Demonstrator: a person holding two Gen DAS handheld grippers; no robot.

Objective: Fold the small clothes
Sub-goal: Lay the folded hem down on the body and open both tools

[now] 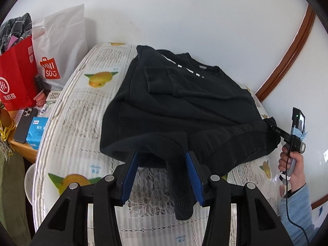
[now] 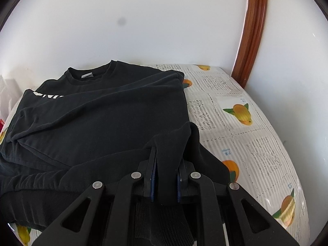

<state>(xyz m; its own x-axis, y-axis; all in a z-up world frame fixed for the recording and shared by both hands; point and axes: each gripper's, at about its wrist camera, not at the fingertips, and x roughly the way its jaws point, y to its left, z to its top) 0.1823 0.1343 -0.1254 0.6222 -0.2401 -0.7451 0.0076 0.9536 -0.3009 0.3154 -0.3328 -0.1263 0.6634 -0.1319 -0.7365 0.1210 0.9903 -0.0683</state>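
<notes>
Black, soft knit, the sweatshirt (image 1: pixel 184 102) lies partly folded on the round table (image 1: pixel 82 106) with its fruit-printed lace-pattern plastic cover. Our left gripper (image 1: pixel 162 164) has its blue pads spread, a ribbed cuff hanging between them. Our right gripper (image 2: pixel 166 170) is clamped on the hem fabric. Right of the sweatshirt the cover lies bare to the table's edge.

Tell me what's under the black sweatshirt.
The black sweatshirt lies on a tablecloth printed with mangoes and lace-like panels. Whatever sits directly beneath the fabric is covered and cannot be seen.
</notes>
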